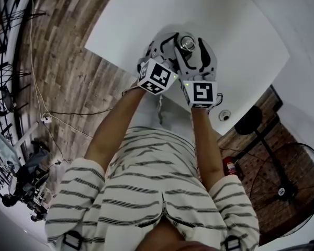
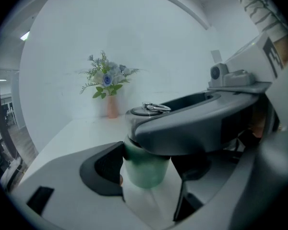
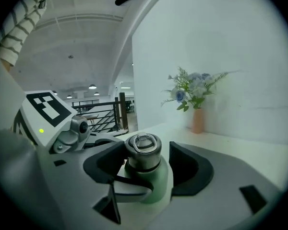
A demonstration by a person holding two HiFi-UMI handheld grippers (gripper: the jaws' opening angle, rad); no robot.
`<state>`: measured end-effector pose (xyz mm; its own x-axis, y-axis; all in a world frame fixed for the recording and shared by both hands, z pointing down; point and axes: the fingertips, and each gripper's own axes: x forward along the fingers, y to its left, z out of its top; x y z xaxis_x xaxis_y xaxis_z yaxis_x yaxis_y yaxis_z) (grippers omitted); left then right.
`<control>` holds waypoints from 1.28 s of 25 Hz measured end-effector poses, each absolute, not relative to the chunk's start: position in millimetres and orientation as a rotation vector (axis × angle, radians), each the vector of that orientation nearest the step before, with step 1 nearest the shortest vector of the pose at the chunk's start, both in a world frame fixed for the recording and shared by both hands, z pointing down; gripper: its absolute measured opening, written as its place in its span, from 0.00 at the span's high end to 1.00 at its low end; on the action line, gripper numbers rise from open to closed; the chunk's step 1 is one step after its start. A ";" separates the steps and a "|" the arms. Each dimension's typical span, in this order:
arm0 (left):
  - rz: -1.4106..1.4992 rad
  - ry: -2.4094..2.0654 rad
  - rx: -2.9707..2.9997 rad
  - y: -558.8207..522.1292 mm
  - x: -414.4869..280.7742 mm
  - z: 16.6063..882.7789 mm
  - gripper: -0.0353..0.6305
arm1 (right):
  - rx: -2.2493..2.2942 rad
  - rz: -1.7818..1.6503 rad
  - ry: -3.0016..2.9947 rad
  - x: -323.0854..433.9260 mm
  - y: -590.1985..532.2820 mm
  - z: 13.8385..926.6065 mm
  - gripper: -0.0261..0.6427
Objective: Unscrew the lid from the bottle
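A green bottle (image 3: 157, 183) with a steel ring-topped lid (image 3: 143, 152) stands on the white table (image 1: 131, 20). In the head view both grippers meet around the lid (image 1: 187, 44). My left gripper (image 2: 149, 176) is shut on the bottle's green body (image 2: 144, 169), low down, with its dark pads (image 2: 105, 169) against the side. Higher up, my right gripper (image 3: 144, 166) stands open at lid height. One of its pads lies on each side of the lid, and a gap shows at the right-hand pad (image 3: 185, 166). That gripper's jaw crosses in front of the lid (image 2: 149, 110) in the left gripper view.
A pink vase of blue and white flowers (image 3: 197, 111) stands by the white wall at the table's back. A small round object (image 1: 224, 115) lies near the table's near edge. Wood floor with cables lies to the left, a fan (image 1: 290, 179) to the right.
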<state>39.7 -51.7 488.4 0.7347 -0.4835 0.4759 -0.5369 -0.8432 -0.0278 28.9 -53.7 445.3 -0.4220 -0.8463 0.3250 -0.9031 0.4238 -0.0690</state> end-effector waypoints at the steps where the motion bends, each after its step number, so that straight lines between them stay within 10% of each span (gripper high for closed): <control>1: 0.723 -0.836 2.822 -51.8 39.8 488.1 0.48 | 1.530 0.340 -2.439 28.1 -53.9 445.6 0.54; 32: 0.715 -0.819 2.831 -52.4 41.5 486.2 0.48 | 0.433 0.194 -2.829 19.9 -49.5 436.9 0.60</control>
